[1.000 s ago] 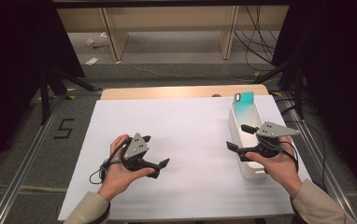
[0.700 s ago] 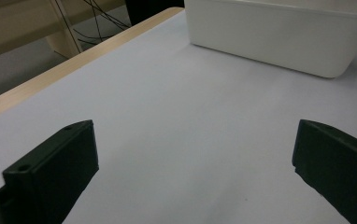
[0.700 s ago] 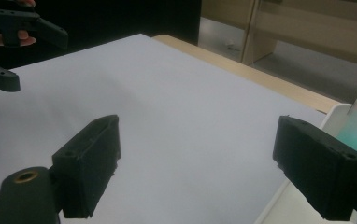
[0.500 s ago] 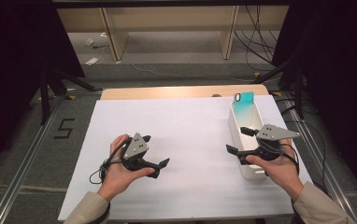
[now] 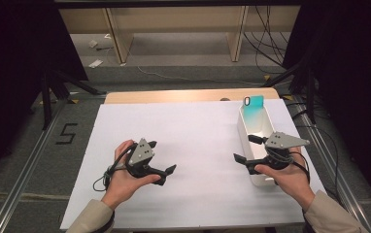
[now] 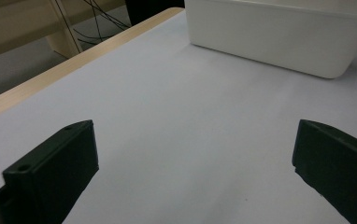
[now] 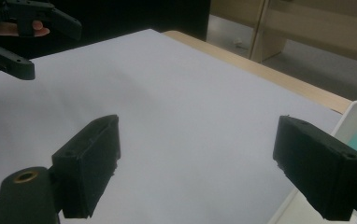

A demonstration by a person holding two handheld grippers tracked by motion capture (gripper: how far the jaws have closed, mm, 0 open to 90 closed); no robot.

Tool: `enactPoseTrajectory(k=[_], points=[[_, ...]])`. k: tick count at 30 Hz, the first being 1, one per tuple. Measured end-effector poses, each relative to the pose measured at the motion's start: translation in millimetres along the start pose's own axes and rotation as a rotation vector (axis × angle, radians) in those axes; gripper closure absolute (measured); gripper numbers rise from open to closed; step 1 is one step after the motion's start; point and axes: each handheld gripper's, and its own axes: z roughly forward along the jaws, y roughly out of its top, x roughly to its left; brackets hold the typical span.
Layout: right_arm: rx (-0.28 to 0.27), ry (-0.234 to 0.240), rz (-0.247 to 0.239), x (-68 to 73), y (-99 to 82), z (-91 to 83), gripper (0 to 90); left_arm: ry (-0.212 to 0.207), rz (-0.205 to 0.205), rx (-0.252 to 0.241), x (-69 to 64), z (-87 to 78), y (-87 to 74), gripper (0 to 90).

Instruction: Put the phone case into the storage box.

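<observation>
White paper sheet (image 5: 193,145) covers the wooden table (image 5: 174,95), whose bare edge shows along the far side. On the right part of the sheet stands a long white plastic bin (image 5: 252,127), with a turquoise phone (image 5: 253,104) leaning upright against its far end wall. The right gripper (image 5: 245,151) is held in the person's right hand (image 5: 290,177) over the near end of the bin, pointing toward the middle of the sheet; its two black jaws are spread wide with nothing between them, as the right gripper view confirms, where the bin's rim (image 7: 354,112) appears just beside the right-hand jaw. The left gripper (image 5: 161,158) rests in the left hand (image 5: 125,177) on the near left part of the sheet, well apart from the bin, pointing toward it. Its jaws are likewise spread and empty; the left gripper view looks across bare paper to the bin's side wall (image 6: 279,37).
</observation>
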Motion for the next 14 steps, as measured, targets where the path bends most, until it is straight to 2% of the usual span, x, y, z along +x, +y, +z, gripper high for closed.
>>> enactPoseTrajectory(k=[14], points=[[-0.009, 0.006, -0.011, 1.0, -0.2, 0.8, 15.6, -0.002, -0.005, -0.001, 0.6, 0.7, 0.0, 0.0]])
